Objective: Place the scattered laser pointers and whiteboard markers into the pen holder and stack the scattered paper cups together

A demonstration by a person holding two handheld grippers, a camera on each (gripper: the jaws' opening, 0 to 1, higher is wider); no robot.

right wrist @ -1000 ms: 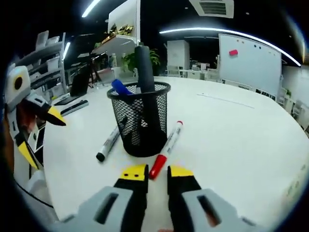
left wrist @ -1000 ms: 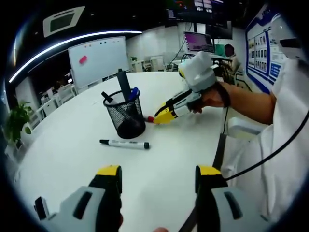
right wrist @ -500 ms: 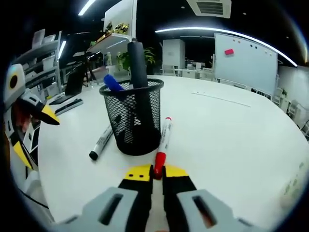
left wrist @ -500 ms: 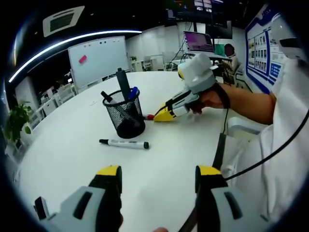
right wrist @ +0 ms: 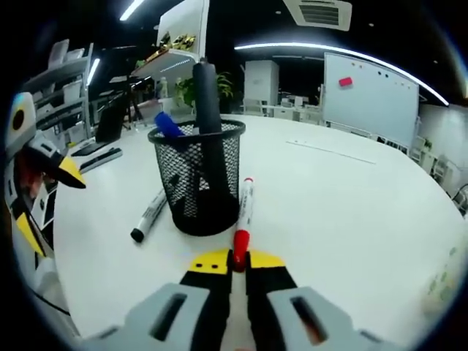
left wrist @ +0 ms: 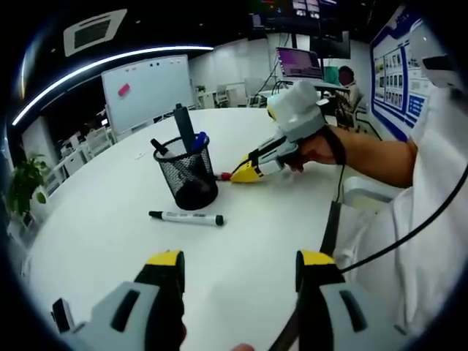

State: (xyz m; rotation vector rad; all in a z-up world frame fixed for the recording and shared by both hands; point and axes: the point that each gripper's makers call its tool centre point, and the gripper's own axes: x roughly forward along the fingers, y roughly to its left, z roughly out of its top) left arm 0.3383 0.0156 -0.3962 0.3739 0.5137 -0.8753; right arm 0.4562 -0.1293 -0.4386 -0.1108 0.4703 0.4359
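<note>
the black mesh pen holder (right wrist: 198,178) stands upright on the round white table (right wrist: 351,197), with a tall dark laser pointer (right wrist: 205,88) and a blue-capped marker (right wrist: 167,126) poking out of its top. just beside its base on the table lies a red-capped whiteboard marker (right wrist: 242,219), and the right gripper (right wrist: 236,262) has its yellow-tipped jaws pinched together on the red cap end of it. on the other side of the holder a black-capped marker (right wrist: 148,216) lies flat on the table, close to the mesh but apart from it. in the left gripper view the left gripper (left wrist: 235,268) hangs low over bare tabletop with its jaws spread wide and nothing between them, well apart from the holder; the black-capped marker lies between it and the holder. a person's hand (left wrist: 318,148) and white sleeve (left wrist: 439,190) reach in from the right, and a dark cable (left wrist: 398,238) trails across. beyond the table stand a whiteboard (left wrist: 146,86), a potted plant (left wrist: 23,183), shelving (right wrist: 69,88), chairs and a lit screen (left wrist: 300,62) in a dim office under strip lights.
</note>
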